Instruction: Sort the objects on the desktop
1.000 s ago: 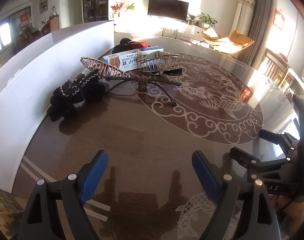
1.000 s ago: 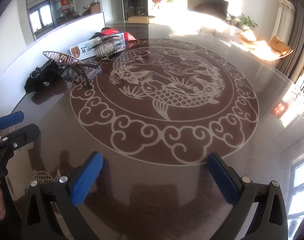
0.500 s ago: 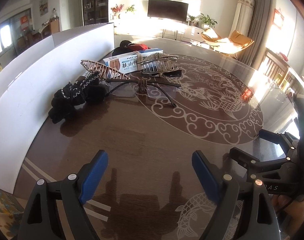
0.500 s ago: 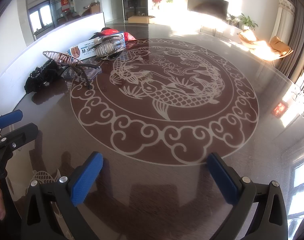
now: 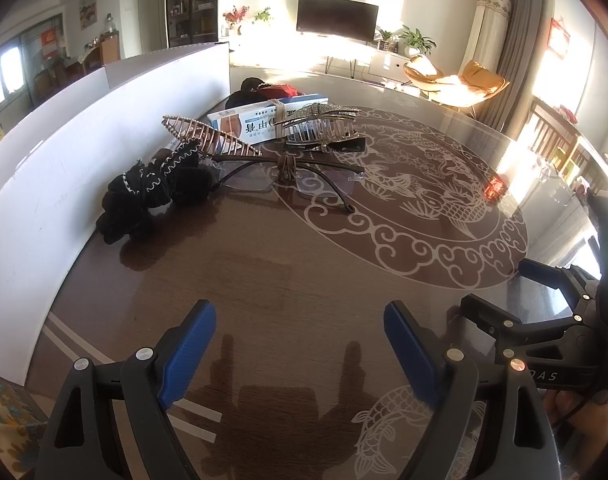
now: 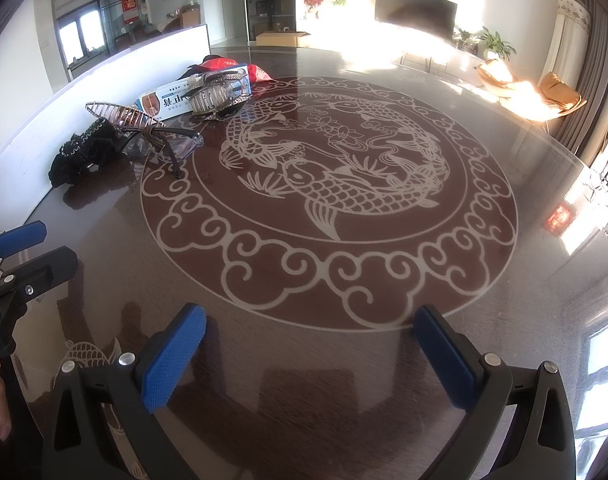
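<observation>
The left hand-held gripper (image 5: 299, 344) hangs over bare dark desk (image 5: 243, 280) with its blue pads well apart and nothing between them. The right hand-held gripper (image 6: 310, 354) is likewise spread wide and empty, over the lower edge of the koi medallion (image 6: 328, 200).

The things to sort lie in a cluster along the white board (image 5: 63, 152), at about 11 o'clock from the left hand-held gripper and 10 o'clock from the right one, well apart from both. Nearest is a black scrunchie (image 5: 151, 192), touching the board's foot. Just beyond it, toward 1 o'clock, lie glasses (image 5: 287, 172) with folded-out arms, one arm reaching onto the medallion's scroll border. A gold leaf-shaped clip (image 5: 207, 138) rests tilted across the scrunchie and the glasses' frame. Behind them a white and blue box (image 5: 259, 118) lies flat, with a jewelled claw clip (image 5: 320, 124) in front of it at its right end. Farthest back, a black and red bundle (image 5: 263, 88) sits behind the box; what it is cannot be told.

In the left view the right hand-held gripper shows at 3 o'clock, beside the left one.
</observation>
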Demonstrator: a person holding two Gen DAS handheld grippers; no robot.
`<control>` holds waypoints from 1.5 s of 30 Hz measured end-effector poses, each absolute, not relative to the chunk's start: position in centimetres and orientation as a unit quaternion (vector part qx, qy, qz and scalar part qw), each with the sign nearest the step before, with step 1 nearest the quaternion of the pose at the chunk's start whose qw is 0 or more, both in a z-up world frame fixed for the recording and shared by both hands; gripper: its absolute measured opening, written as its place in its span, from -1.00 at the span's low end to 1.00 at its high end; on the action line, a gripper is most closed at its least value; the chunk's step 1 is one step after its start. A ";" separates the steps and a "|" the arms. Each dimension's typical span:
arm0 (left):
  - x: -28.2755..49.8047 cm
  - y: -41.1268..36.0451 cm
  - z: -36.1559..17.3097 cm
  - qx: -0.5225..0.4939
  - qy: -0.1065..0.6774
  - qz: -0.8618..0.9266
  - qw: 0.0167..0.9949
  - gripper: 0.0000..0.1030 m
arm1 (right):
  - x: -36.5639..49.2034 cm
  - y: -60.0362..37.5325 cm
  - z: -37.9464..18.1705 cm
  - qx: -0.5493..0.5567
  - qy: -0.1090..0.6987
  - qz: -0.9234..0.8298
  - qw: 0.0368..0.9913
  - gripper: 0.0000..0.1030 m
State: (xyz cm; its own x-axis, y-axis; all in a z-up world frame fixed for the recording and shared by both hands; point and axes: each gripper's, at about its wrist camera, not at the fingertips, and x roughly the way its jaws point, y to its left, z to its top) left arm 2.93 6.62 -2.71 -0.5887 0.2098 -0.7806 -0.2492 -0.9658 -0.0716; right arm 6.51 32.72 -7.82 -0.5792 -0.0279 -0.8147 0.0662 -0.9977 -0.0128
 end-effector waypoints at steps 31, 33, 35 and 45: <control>2.8 7.2 -3.0 -0.436 0.037 0.890 0.129 0.66 | 6.5 32.7 -7.8 0.458 0.021 -0.888 0.026 1.00; 2.9 7.2 -3.0 -0.436 0.039 0.890 0.129 0.66 | 6.5 32.7 -7.8 0.458 0.021 -0.888 0.026 1.00; 2.9 7.3 -3.0 -0.436 0.041 0.890 0.130 0.66 | 6.5 32.7 -7.8 0.458 0.021 -0.888 0.026 1.00; 3.5 6.4 -1.6 -0.409 0.031 0.905 0.117 0.67 | 6.5 32.7 -7.8 0.458 0.021 -0.888 0.027 1.00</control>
